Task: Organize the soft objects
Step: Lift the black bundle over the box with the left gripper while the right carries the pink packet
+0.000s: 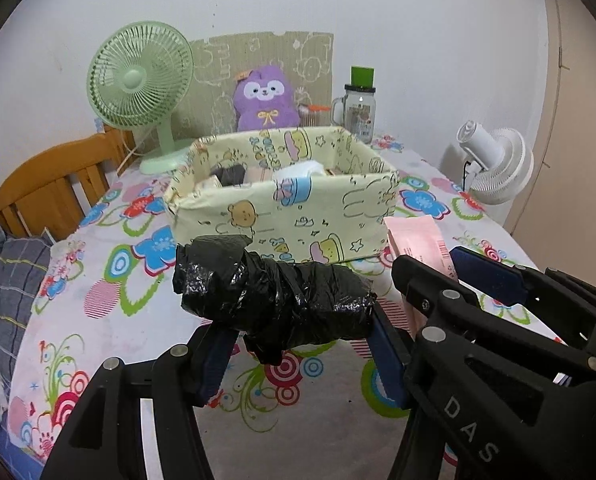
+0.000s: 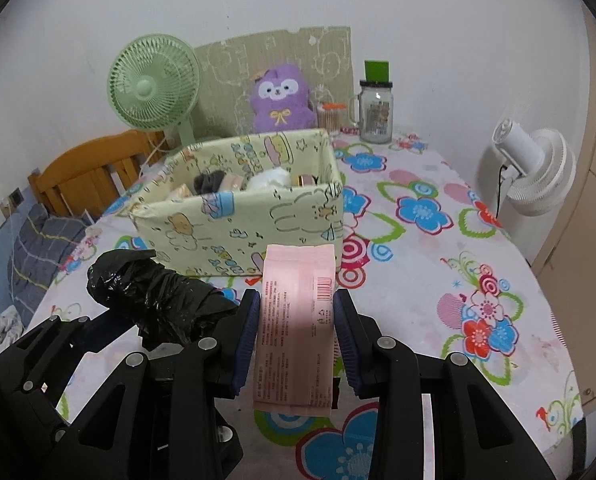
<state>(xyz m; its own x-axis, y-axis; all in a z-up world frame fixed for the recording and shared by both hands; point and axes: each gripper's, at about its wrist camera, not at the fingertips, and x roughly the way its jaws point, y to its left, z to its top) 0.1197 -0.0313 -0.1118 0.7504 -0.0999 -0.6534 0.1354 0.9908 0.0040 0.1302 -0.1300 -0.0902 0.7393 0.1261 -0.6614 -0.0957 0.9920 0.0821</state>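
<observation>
My left gripper (image 1: 298, 344) is shut on a black plastic-bag roll (image 1: 274, 292), held above the table in front of the pale yellow cartoon-print box (image 1: 298, 216). My right gripper (image 2: 296, 336) is shut on a pink soft packet (image 2: 298, 320), held lengthwise just before the box (image 2: 238, 220). The roll also shows at the left of the right wrist view (image 2: 154, 292), and the packet at the right of the left wrist view (image 1: 417, 240). The box holds several soft items, among them a dark cloth (image 2: 210, 182) and a white one (image 2: 270, 178).
The table has a flowered cloth (image 2: 437, 280). Behind the box stand a green fan (image 1: 142, 84), a purple plush toy (image 1: 264, 98), a cardboard sheet and a glass jar mug (image 1: 359, 110). A white fan (image 2: 533, 168) stands at the right edge. A wooden bed frame (image 1: 54, 184) lies left.
</observation>
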